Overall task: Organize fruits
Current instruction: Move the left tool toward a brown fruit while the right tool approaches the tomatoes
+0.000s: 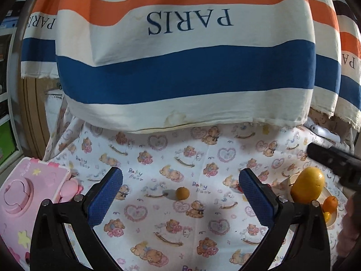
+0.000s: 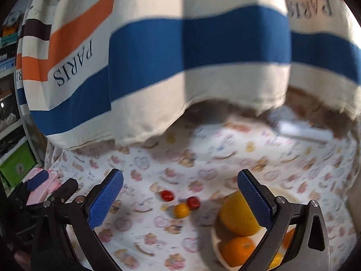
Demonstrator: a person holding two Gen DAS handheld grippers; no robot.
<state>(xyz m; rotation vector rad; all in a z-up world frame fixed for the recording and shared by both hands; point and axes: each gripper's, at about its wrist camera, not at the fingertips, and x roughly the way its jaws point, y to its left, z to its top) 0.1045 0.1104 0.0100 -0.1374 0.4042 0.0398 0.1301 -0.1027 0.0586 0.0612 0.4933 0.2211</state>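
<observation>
While fingers of both grippers, left gripper (image 1: 180, 190) & right gripper (image 2: 180, 190), gaped wide, empty: held mango (image 2: 239, 216) + orange (image 2: 237, 249) in plate (image 2: 215, 237) at 5 o'clock.

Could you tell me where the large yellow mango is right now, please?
The mango sits in the white bowl at lower right of the right wrist view, above an orange, partly behind the open right hand-held gripper.
</observation>
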